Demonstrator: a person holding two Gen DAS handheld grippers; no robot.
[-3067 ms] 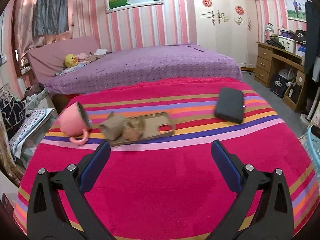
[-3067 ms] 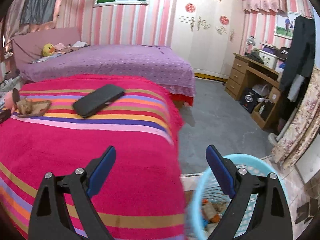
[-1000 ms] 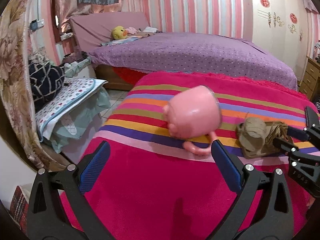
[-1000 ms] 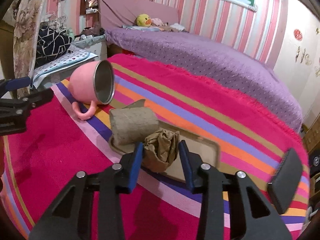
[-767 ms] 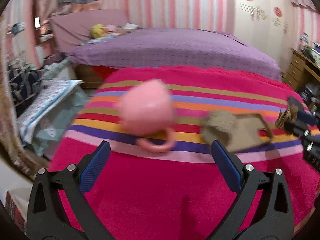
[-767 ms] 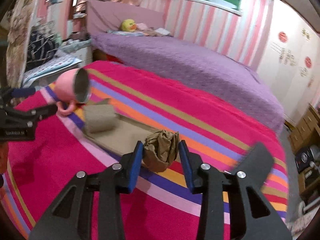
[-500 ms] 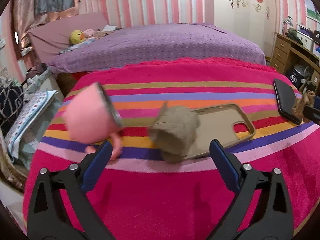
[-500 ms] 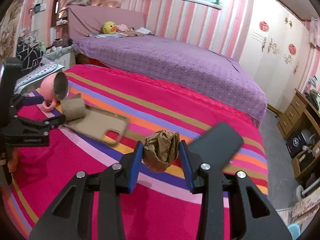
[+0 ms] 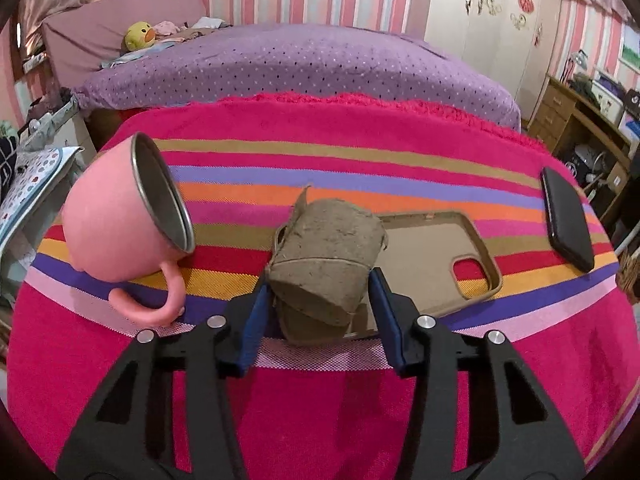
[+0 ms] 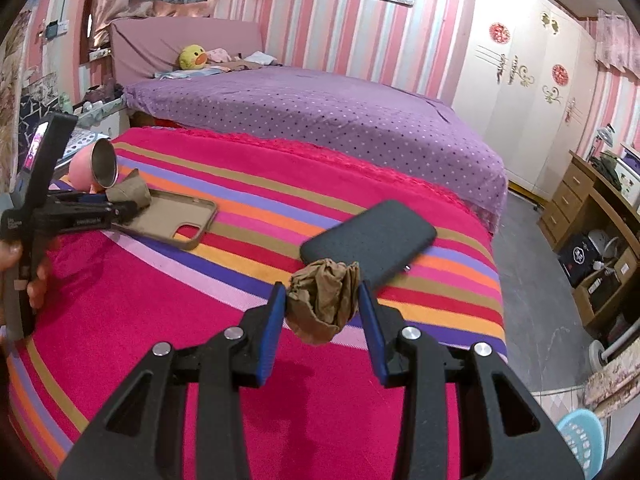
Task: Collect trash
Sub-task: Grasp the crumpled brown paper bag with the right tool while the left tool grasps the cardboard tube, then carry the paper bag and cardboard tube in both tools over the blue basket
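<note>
A brown cardboard roll (image 9: 324,264) lies on the tan phone case (image 9: 436,256) on the striped pink blanket (image 9: 320,400). My left gripper (image 9: 319,280) straddles the roll; its jaws are closing and both blue pads meet the roll's sides. The right wrist view shows the same left gripper (image 10: 128,204) at the roll (image 10: 130,194), held by a person's hand (image 10: 36,280). My right gripper (image 10: 321,292) is shut on a crumpled brown paper ball (image 10: 324,300), held above the blanket just in front of the black phone (image 10: 372,240).
A pink mug (image 9: 120,220) lies on its side left of the roll. The black phone (image 9: 566,220) rests near the blanket's right edge. A light blue basket (image 10: 580,440) stands on the floor at lower right. A purple bed (image 10: 312,120) sits behind, a wooden desk (image 10: 592,208) to the right.
My left gripper swung from the mug to the cardboard roll and its jaws narrowed around it. My right gripper carried the paper ball away from the phone case toward the black phone.
</note>
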